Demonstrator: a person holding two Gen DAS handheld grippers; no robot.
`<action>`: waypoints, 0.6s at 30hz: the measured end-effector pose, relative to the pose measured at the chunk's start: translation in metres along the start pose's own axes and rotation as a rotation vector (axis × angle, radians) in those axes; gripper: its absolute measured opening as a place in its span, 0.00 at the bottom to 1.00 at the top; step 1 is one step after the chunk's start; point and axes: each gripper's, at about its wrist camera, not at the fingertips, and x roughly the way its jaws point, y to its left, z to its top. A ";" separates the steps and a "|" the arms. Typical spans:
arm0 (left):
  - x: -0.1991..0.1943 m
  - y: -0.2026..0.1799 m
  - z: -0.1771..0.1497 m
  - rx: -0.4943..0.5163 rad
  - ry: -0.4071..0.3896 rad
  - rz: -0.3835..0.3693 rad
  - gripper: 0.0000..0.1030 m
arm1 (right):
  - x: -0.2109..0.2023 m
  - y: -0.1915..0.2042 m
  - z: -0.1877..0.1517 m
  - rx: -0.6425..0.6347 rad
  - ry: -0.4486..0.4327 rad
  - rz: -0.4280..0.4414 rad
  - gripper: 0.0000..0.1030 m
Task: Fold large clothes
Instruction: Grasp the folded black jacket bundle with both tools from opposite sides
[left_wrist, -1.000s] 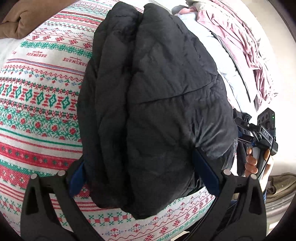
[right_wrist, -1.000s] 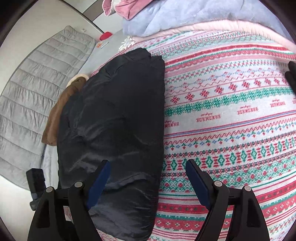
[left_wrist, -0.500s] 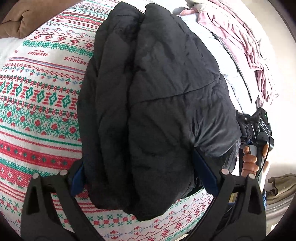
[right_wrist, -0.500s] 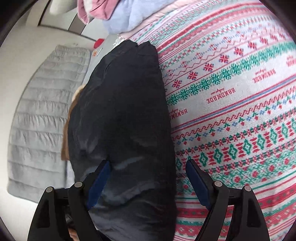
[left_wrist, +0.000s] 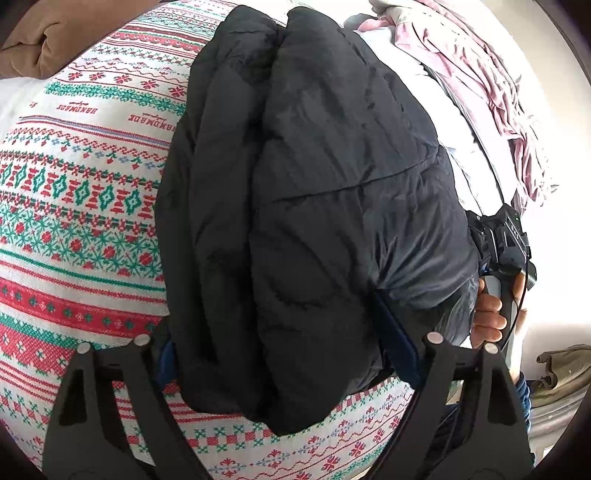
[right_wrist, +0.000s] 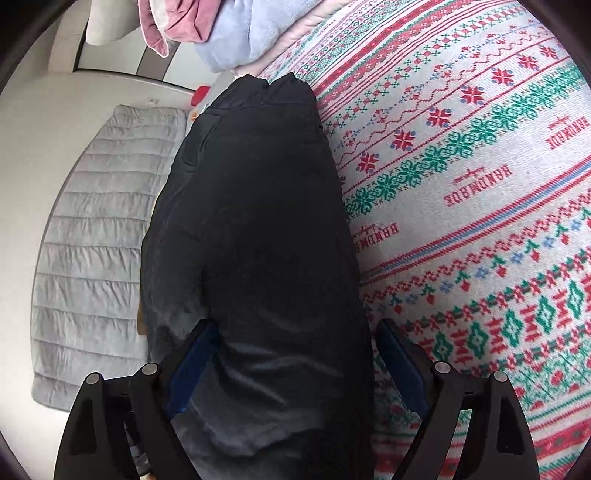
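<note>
A black puffer jacket (left_wrist: 314, 203), folded into a long bundle, lies on the patterned knit blanket (left_wrist: 81, 221). My left gripper (left_wrist: 277, 332) straddles the bundle's near end. Its jaws are closing and both blue pads (left_wrist: 397, 343) press into the padding. In the right wrist view the other end of the jacket (right_wrist: 258, 221) fills the gap of my right gripper (right_wrist: 293, 332). Those jaws are opening, and the right pad (right_wrist: 400, 363) stands just off the fabric. A hand (left_wrist: 487, 317) holding the right gripper shows past the jacket's far edge.
A pile of pink and pale blue clothes (left_wrist: 480, 74) lies beyond the jacket and shows again in the right wrist view (right_wrist: 229, 33). A brown cushion (left_wrist: 55, 40) sits at the blanket's corner. A grey quilted mat (right_wrist: 103, 240) lies on the floor beside the bed.
The left jaws have narrowed onto the jacket's end. The right gripper has sunk and rolled, shifting from half over the blanket to straddling the jacket.
</note>
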 end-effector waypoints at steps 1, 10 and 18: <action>0.000 0.000 0.000 0.002 -0.001 0.000 0.83 | 0.002 0.001 0.001 -0.004 -0.003 0.002 0.87; -0.002 0.003 -0.001 0.001 -0.003 0.001 0.82 | 0.016 0.023 -0.003 -0.070 -0.019 -0.041 0.88; -0.010 -0.010 -0.001 0.036 -0.050 0.027 0.52 | 0.022 0.040 -0.006 -0.122 -0.009 -0.065 0.66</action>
